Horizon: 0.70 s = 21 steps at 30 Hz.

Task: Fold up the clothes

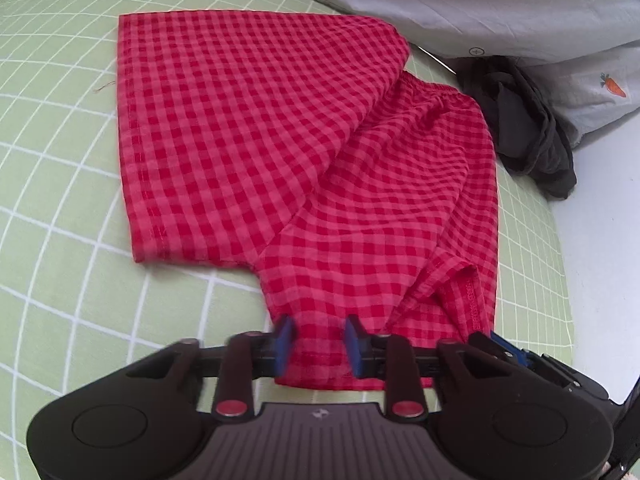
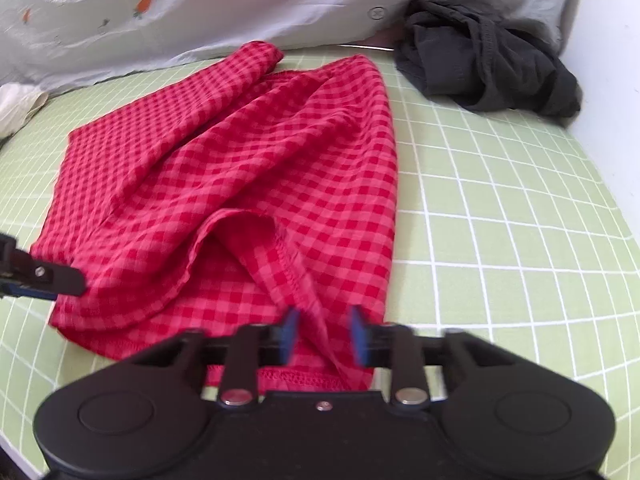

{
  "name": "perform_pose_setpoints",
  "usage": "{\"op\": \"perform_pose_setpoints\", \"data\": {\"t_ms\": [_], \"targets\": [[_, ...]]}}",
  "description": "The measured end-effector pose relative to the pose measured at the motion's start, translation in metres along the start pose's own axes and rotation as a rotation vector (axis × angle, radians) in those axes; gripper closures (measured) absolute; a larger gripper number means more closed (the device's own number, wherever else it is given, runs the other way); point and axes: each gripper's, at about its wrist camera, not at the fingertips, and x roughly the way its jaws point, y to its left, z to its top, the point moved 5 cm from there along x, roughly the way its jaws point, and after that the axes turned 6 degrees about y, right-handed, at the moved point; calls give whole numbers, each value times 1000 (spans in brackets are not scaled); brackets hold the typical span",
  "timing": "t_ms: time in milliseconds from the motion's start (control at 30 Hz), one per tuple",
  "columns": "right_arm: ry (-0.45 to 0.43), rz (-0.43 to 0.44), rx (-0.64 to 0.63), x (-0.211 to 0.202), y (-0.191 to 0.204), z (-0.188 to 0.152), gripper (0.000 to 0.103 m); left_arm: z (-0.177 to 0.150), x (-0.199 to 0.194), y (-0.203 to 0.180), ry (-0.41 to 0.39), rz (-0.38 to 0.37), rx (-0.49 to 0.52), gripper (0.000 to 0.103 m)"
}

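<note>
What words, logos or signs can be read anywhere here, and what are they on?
No readable words or numbers anywhere.
Small pale emblem on the left hand-held gripper body: a logo, no letters.
Small circled mark, like a plus or cross, on the grey bedding: a symbol, too small to be sure.
Carrot pictures on the same bedding: pictures, not text.
Red checked garment: no visible label.

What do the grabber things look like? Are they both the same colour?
Yes, nearly the same. Each hand-held gripper, left and right, has a wide black body with round bumps at both ends and two blue fingertips. The left one has red round buttons and a ribbed grey panel; the right one's buttons are silver.
</note>
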Motion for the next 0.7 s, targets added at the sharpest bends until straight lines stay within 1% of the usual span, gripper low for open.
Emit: {"op": "perform_pose_setpoints", "data": {"t_ms": [33,67,133,167,233,367,500,567,633,667,700], "targets": [[-9,12,-27,-2,0,-1,103,-1,-1,0,-13,6,-3,102],[-19,19,-54,-3,1,-2,103,-2,-3,0,-25,12,-5,103],[-35,5,-101,-8,1,-4,103,-3,-9,-1,-54,20,-3,103],[-32,9,-117,-11,0,-6,103,-4,-13,0,-71,30,-8,103],[-46,-7,-122,-16,-4,-7,103,-4,-21,7,-98,46,-38,103],[-57,-21,-84,-26,-23,-12,103,-4,-25,12,-97,56,-59,103],[-24,0,-64,-23,-35,-26,103,-4,-29,17,-95,67,-80,102],[-7,6,-74,-22,-37,-32,103,-5,-31,20,-95,73,-91,101],[5,14,-61,-25,-39,-31,102,-5,-33,22,-94,78,-101,96],[10,18,-53,-28,-39,-30,101,-5,-34,23,-94,81,-107,89],[14,21,-45,-30,-39,-29,93,-5,-35,25,-93,83,-112,80]]}}
